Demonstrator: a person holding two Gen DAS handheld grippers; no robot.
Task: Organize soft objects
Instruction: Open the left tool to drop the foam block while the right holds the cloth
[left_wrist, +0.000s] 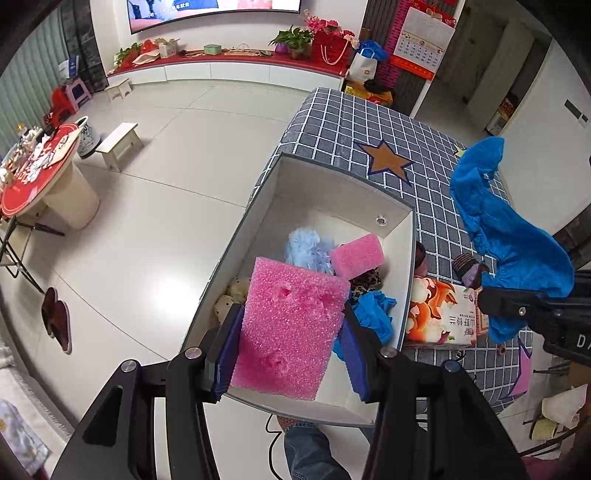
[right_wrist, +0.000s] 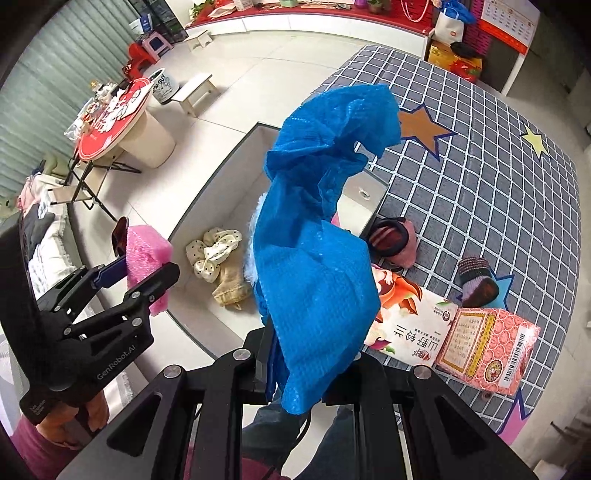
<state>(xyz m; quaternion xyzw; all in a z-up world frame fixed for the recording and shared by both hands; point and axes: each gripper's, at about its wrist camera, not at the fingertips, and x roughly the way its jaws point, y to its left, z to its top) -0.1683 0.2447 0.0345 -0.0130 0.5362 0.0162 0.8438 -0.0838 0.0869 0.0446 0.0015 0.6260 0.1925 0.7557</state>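
My left gripper (left_wrist: 291, 354) pinches a pitted pink foam sheet (left_wrist: 290, 325) between its blue pads, holding it over the near end of the white box (left_wrist: 328, 184) on the checked tablecloth (left_wrist: 369, 122). My right gripper (right_wrist: 306, 365) is clamped on a crinkled blue plastic cover (right_wrist: 317, 258) that stands up from it. That cover hides most of the box's contents and the right fingertips from me.

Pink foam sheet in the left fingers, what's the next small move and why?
Probably lower it a little and open the fingers. The left gripper holds the pink foam sheet directly above the open white box, which already contains a smaller pink sponge and other soft items. The right gripper holds the blue cover nearby.
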